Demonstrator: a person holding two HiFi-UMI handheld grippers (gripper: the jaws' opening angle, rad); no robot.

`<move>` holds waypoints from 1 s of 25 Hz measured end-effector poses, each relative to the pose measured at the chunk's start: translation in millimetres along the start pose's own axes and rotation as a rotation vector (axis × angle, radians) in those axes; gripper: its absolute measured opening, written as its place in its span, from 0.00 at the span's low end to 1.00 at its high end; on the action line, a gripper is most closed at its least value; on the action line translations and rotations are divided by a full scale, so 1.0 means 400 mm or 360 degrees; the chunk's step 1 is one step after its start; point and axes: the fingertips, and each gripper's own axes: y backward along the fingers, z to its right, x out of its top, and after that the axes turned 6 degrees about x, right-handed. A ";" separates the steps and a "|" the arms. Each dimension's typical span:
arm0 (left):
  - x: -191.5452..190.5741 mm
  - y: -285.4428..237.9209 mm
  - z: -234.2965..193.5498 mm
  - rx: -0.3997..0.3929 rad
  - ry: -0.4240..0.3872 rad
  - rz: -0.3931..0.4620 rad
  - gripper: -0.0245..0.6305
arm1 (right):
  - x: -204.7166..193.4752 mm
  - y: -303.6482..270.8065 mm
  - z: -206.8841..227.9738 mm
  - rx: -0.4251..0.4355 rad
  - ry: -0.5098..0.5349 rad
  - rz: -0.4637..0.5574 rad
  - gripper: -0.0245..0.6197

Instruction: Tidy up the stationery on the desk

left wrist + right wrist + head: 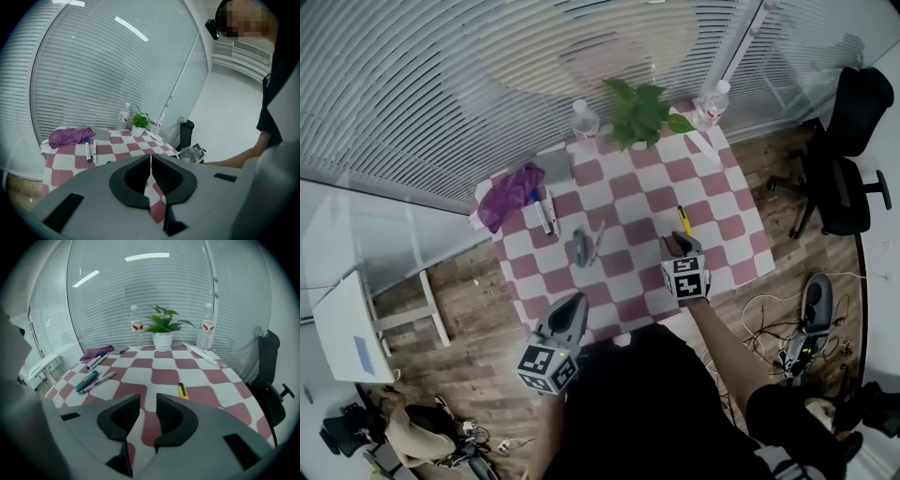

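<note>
Stationery lies scattered on the checked table (727,246). A yellow utility knife (683,219) (182,390) sits just beyond my right gripper (678,246) (148,406), which hangs open over the near right of the cloth with nothing between its jaws. A dark green marker (580,246) (86,381) and a white pen (599,241) (99,381) lie mid-table. A blue-capped marker (537,208) (87,150) and another white pen (551,211) (94,152) lie by a purple cloth (511,195) (70,136). My left gripper (572,305) (150,161) is shut and empty at the table's near left edge.
A potted plant (639,112) (162,329) and two water bottles (584,120) (712,103) stand along the far edge by the blinds. An office chair (848,150) is to the right. A white side table (352,328) and cables lie on the wooden floor.
</note>
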 end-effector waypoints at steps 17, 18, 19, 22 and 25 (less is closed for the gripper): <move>-0.049 0.122 -0.100 0.0189 0.0136 -0.0011 0.09 | 0.047 -0.216 -0.414 0.0263 -0.0077 -0.0158 0.27; -0.051 0.127 -0.104 0.0193 0.0139 -0.0010 0.09 | 0.042 -0.222 -0.416 0.0246 -0.0070 -0.0171 0.27; -0.053 0.131 -0.108 0.0197 0.0142 -0.0011 0.09 | 0.037 -0.228 -0.417 0.0230 -0.0063 -0.0182 0.27; -0.056 0.145 -0.123 0.0205 0.0145 -0.0007 0.09 | 0.029 -0.242 -0.427 0.0200 -0.0028 -0.0187 0.27; -0.055 0.158 -0.135 0.0200 0.0144 0.0000 0.09 | 0.037 -0.249 -0.442 0.0181 0.0044 -0.0159 0.27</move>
